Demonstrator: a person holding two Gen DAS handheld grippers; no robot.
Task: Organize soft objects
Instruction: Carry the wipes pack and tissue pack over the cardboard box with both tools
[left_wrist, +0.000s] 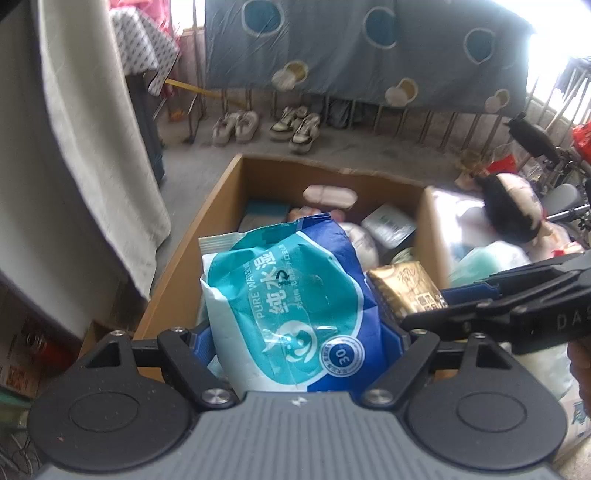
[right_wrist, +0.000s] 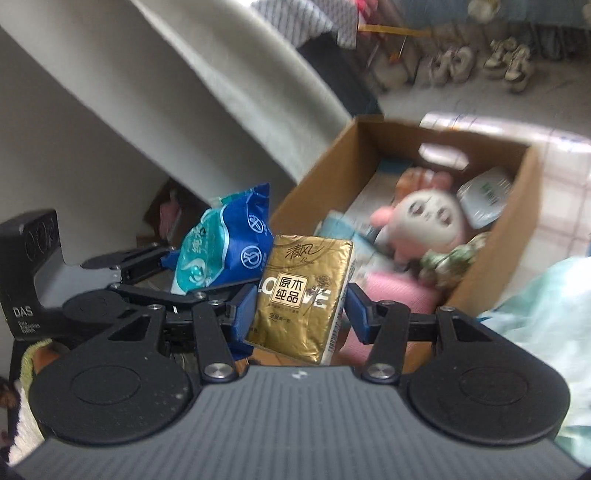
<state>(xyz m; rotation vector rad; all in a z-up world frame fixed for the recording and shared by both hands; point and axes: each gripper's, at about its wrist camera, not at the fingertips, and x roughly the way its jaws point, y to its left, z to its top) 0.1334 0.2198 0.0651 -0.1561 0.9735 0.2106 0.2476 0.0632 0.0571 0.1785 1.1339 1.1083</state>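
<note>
The left gripper (left_wrist: 301, 332) is clamped on a blue wet-wipe pack (left_wrist: 295, 306), and the right gripper (right_wrist: 301, 314) pinches a gold tissue packet (right_wrist: 301, 295) beside it, both held near the cardboard box's (left_wrist: 207, 229) near rim, presumably for dropping in. Beyond, the box already holds a pink-eared plush doll (right_wrist: 428, 218) and other soft packs; shoes (left_wrist: 295, 125) line the far railing.
</note>
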